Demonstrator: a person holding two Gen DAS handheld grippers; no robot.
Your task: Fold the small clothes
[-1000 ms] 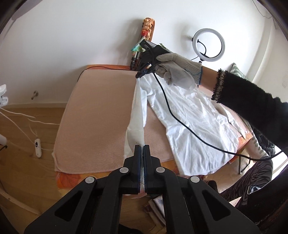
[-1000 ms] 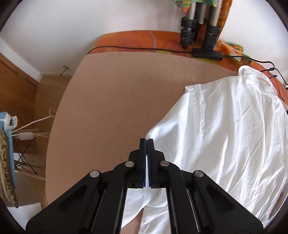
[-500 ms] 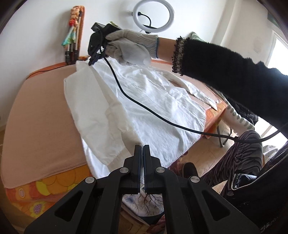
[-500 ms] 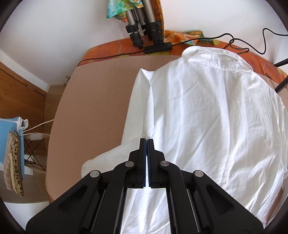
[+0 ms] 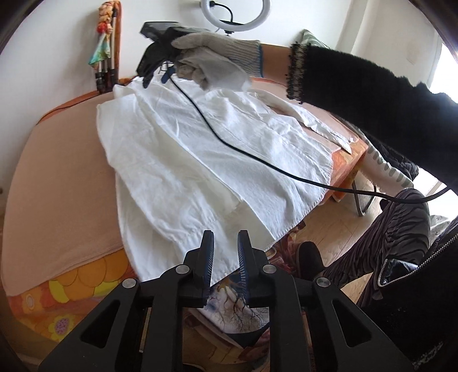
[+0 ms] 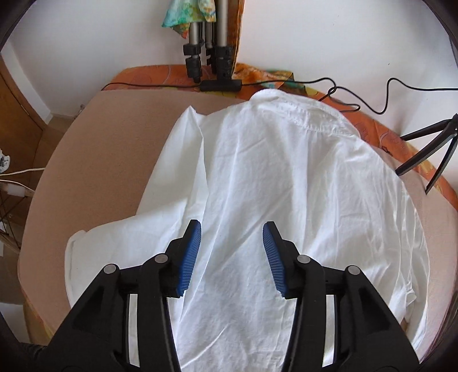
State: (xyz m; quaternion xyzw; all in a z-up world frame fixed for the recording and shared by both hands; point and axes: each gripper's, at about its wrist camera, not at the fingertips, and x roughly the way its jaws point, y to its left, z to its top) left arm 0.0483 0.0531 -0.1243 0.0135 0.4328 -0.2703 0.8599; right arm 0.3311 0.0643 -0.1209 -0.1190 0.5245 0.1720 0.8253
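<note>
Left hand-held gripper, right hand-held gripper: both jaws opening, apparently nothing between; white shirt beneath.

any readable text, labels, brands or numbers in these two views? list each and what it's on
None readable in either view.
White shirt: no tag or print shows.
Orange flowered sheet: pattern only, no lettering.
Tree-print item below the left gripper: a drawing, no words.
Ring light: no marking shows.

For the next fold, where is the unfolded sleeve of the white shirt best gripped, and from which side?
Grip the sleeve at its cuff, coming from the table's right edge. It lies flat, stretched outward from the white shirt, with the cuff as its free end.
</note>
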